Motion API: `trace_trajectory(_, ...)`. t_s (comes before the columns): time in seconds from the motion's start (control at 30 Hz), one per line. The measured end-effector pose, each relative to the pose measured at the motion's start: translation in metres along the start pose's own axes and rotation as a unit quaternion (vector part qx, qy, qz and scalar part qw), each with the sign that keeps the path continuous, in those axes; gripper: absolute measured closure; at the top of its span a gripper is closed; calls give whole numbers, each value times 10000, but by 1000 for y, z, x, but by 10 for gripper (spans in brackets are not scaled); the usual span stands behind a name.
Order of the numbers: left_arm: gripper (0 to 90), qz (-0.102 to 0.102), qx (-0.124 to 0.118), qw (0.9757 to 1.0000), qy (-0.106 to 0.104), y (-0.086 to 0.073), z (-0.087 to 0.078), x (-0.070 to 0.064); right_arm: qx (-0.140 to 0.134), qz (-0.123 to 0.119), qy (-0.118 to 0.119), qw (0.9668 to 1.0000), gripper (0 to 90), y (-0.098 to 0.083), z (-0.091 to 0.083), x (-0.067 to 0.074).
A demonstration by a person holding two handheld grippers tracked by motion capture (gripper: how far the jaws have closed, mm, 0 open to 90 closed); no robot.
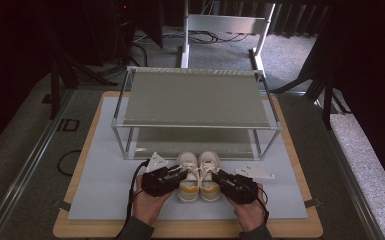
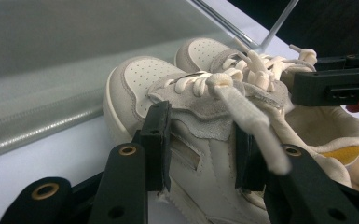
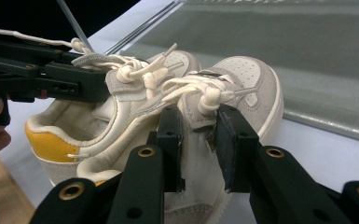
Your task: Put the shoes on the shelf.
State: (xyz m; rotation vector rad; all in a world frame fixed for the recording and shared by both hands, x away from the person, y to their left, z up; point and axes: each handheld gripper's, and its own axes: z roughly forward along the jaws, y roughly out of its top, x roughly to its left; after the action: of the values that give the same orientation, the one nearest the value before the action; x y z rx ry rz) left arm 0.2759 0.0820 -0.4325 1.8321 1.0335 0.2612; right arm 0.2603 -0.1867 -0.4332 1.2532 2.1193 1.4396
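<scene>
your left tool (image 1: 176,176) clamps the side of the left shoe (image 1: 187,176), its black jaws pressed on the grey suede below the laces. your right tool (image 1: 225,180) is closed on the laced upper of the right shoe (image 1: 210,175). both cream shoes, yellow at the heel, sit side by side and touching on the worktop (image 1: 100,190), near you, toes pointing at the metal-framed shelf rack (image 1: 195,97) just beyond.
</scene>
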Motion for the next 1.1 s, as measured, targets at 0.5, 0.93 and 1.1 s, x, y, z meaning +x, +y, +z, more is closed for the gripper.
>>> trace_trajectory(0.5, 619, -116, -135, 9998, 19, 10, 5, 9, -100, 65, -30, 9999, 723, 12, 8, -6)
trace_trajectory(0.93, 619, -165, -243, 9995, 107, 21, 17, 14, -221, 159, -74, 9996, 723, 20, 15, -16)
trace_trajectory(1.1, 619, -231, -283, 9992, 144, 24, 23, 18, -259, 233, -102, 9993, 723, 21, 21, -22)
